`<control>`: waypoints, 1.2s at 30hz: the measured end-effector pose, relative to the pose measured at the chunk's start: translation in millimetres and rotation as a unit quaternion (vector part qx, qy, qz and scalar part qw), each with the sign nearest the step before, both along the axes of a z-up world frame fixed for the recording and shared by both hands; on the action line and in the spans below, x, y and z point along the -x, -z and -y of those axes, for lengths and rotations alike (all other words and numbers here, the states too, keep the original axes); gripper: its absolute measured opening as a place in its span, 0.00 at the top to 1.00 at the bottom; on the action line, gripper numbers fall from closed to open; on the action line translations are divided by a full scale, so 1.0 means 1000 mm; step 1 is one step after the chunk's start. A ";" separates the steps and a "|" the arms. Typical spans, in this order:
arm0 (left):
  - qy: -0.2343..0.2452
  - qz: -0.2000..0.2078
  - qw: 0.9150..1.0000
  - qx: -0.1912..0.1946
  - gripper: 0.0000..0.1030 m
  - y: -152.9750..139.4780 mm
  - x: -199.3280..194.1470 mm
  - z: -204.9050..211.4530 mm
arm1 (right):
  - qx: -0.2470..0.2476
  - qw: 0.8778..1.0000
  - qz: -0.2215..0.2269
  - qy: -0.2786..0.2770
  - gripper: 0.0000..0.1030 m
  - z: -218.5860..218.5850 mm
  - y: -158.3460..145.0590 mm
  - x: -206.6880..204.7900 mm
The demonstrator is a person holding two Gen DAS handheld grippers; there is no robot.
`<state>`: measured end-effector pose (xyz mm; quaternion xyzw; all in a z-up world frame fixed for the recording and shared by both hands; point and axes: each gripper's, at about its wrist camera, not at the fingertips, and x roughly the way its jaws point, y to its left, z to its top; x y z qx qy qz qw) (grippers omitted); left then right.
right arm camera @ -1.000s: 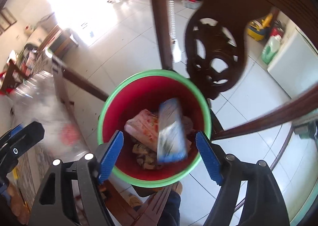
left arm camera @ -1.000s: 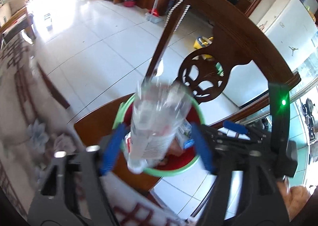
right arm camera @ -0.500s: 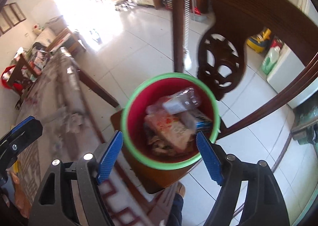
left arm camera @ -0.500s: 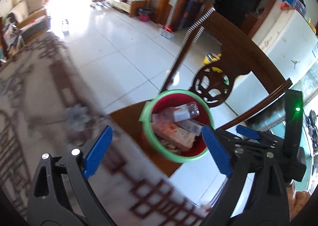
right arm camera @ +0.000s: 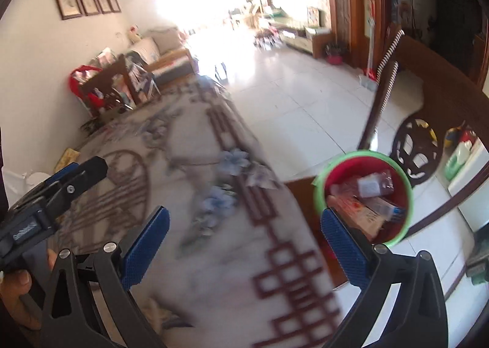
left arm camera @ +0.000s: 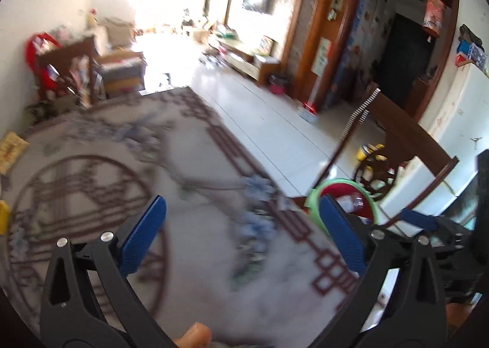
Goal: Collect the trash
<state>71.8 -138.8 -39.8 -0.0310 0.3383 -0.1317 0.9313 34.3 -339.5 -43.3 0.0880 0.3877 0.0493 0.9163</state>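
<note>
The left gripper (left arm camera: 241, 241) is hanging over the patterned tablecloth (left arm camera: 195, 256), its jaws spreading wider with nothing between the blue pads (left arm camera: 143, 238); only blurred cloth is showing in the gap. The right gripper (right arm camera: 244, 250) is likewise opening over the same cloth (right arm camera: 214, 225), its pads (right arm camera: 146, 244) empty. To the right of the table, the red bin with the green rim (right arm camera: 363, 198) is sitting on the seat of a dark wooden chair (right arm camera: 428, 103), just beside the table edge. In the right wrist view the collected trash is lying inside the bin: a clear plastic bottle (right arm camera: 366, 184) across the top, a pinkish orange packet (right arm camera: 354, 213) beneath it on the near side, and a small carton with a blue end (right arm camera: 388, 209) at the right. In the left wrist view the bin (left arm camera: 314, 198) is peeking out behind the right pad, with the bottle (left arm camera: 351, 204) only partly showing. At the left edge of the right wrist view, the left gripper's black frame (right arm camera: 52, 192) is reaching in, with a hand (right arm camera: 18, 286) gripping it from below. At the far left of the table a yellowish packet (left arm camera: 10, 149) is lying near the edge. White floor tiles (right arm camera: 290, 97) are stretching away towards the bright far room.
</note>
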 end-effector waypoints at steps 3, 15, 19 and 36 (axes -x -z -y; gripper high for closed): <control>-0.015 0.030 0.999 -0.010 0.05 -0.010 0.017 -0.026 | 0.005 0.993 0.114 0.024 0.06 -0.023 -0.028 0.030; -0.086 0.075 0.993 0.035 0.05 -0.034 0.061 -0.101 | 0.066 0.982 0.168 0.047 0.06 -0.113 -0.030 0.060; -0.100 0.065 0.992 0.044 0.05 -0.033 0.064 -0.116 | 0.081 0.983 0.161 0.035 0.06 -0.129 -0.030 0.069; -0.109 0.057 0.991 0.047 0.05 -0.034 0.071 -0.123 | 0.090 0.984 0.153 0.022 0.06 -0.135 -0.036 0.079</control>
